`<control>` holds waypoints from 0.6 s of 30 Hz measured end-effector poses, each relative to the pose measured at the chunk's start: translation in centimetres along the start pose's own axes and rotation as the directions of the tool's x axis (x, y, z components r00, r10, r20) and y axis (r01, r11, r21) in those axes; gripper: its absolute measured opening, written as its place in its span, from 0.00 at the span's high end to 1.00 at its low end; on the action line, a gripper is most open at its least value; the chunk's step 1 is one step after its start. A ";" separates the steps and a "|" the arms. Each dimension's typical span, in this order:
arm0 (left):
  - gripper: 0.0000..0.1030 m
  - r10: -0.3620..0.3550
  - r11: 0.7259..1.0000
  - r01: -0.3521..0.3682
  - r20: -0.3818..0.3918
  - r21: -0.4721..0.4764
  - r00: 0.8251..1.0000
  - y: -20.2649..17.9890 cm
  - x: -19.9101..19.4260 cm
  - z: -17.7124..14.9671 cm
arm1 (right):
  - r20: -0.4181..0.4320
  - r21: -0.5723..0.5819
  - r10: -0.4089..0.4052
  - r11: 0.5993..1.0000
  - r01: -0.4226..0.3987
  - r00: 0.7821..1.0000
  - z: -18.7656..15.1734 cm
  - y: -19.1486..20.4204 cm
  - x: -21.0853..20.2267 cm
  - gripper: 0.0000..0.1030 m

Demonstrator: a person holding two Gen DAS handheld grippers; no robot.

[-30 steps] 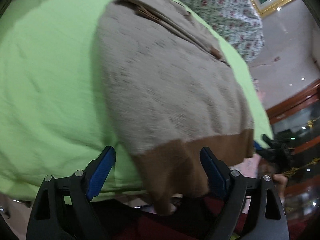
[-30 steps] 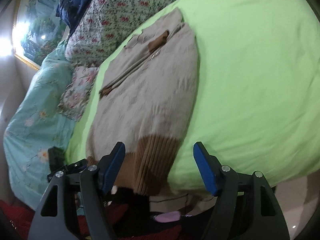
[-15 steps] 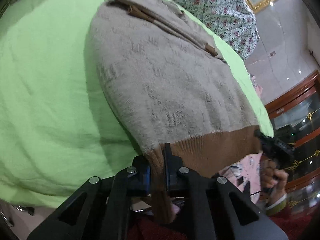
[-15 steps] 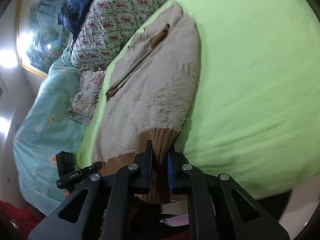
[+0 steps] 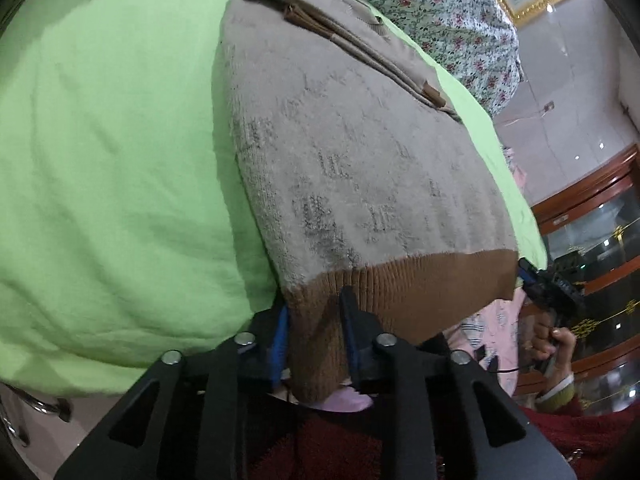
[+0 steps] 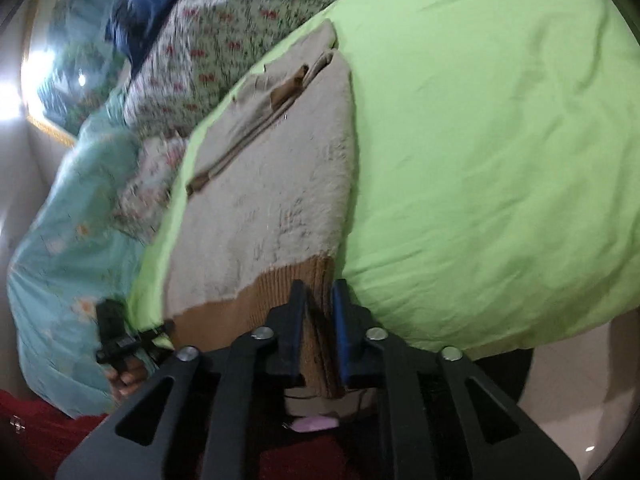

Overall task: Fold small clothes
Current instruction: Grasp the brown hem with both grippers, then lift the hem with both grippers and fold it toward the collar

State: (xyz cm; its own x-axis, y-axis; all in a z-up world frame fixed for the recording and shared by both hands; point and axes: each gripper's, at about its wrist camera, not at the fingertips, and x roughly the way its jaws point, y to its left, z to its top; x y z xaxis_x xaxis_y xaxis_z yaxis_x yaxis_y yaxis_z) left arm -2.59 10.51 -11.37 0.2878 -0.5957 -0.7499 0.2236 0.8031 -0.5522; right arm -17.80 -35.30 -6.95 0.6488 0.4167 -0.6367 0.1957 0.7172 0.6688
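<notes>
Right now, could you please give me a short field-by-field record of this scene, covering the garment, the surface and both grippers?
garment: beige knit sweater with a brown ribbed hem, lying flat
surface: green bedsheet
left gripper: jaws just eased wider; hem corner between them, pads still on it
right gripper: same, at the hem's other corner
behind: floral bedding
fold: not yet started
</notes>
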 end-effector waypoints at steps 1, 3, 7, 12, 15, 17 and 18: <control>0.67 -0.012 1.000 0.012 -0.003 -0.003 1.000 0.0 0.1 0.1 | 0.001 0.003 0.011 1.000 -0.011 1.000 0.0 -0.4 -0.1 0.75; 0.55 -0.031 1.000 0.031 -0.016 0.001 0.999 -0.2 0.4 0.3 | -0.005 -0.005 0.023 1.000 -0.023 1.000 -0.1 -0.3 0.1 0.74; 0.36 -0.014 0.997 0.016 -0.023 0.074 1.000 -2.2 1.2 0.6 | -0.034 -0.033 0.075 0.997 -0.076 0.997 -0.1 0.5 1.7 0.62; 0.75 0.060 0.982 -0.060 0.007 0.177 0.998 -4.0 1.7 0.1 | -0.093 -0.091 0.136 0.985 -0.145 0.986 -0.4 2.2 4.2 0.68; 0.94 0.039 0.989 -0.042 0.025 0.139 0.999 -3.2 1.1 -0.1 | -0.112 -0.118 0.142 0.981 -0.155 0.984 -1.0 2.9 4.8 0.89; 0.94 0.054 0.989 -0.063 0.073 0.134 0.996 -3.0 0.0 -0.7 | -0.078 -0.110 0.176 0.977 -0.184 0.981 -1.3 2.6 3.6 0.89; 0.94 0.052 0.990 -0.063 0.084 0.128 0.995 -2.6 -0.4 -0.8 | -0.060 -0.097 0.188 0.976 -0.193 0.980 -1.4 2.1 3.0 0.90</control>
State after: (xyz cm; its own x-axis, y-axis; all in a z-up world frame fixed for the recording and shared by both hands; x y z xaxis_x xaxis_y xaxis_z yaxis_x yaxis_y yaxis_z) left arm -4.04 8.69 -9.99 0.3765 -0.5514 -0.7444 0.3223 0.8314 -0.4527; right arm -16.52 -31.77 -8.00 0.6288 0.5768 -0.5215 -0.0052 0.6738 0.7389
